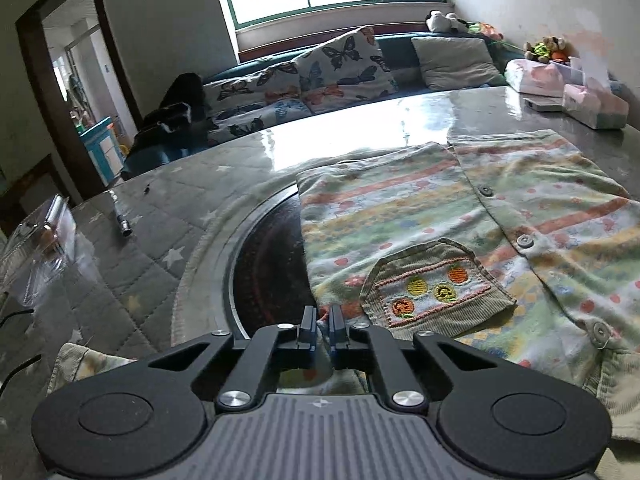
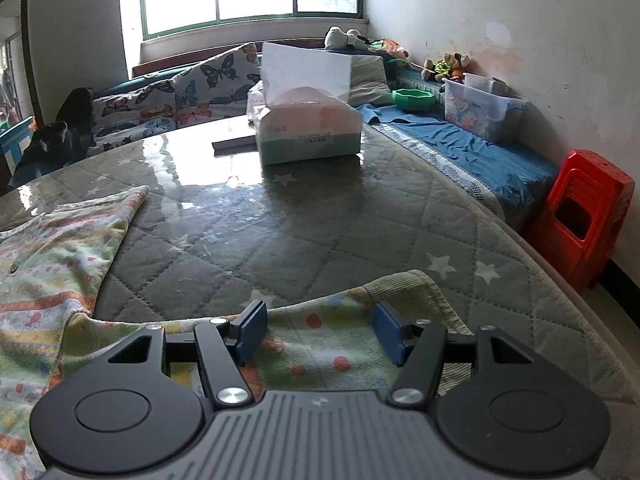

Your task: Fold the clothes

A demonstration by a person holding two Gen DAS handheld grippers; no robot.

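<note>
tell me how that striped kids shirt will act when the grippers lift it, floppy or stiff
Probably floppy: the shirt lies flat and creased on the table, so it should drape. It looks thin, so likely light. The corduroy pocket may hang a little stiffer.

The tissue box [image 2: 308, 132] carries a line of small print on its front (too blurred to read); nothing else bears legible text.
</note>
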